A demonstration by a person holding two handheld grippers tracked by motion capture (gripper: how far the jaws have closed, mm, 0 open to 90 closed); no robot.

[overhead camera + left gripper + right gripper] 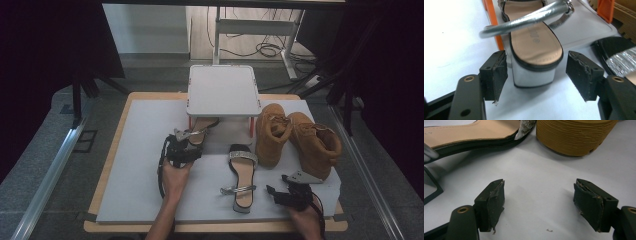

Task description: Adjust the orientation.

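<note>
Here the left gripper (536, 72) stands with its jaws wide, one pad on either side of the silver block heel of the black-soled sandal with a tan insole and silver ankle strap (534, 50), neither pad touching it. That sandal lies with its toe under the white raised shelf on orange legs (223, 90). The right gripper (539, 205) rests near the table's front edge, jaws wide and empty over the grey table mat (544, 167). A matching second sandal (242, 175) lies between the grippers, beside two tan suede boots (295, 135)
</note>
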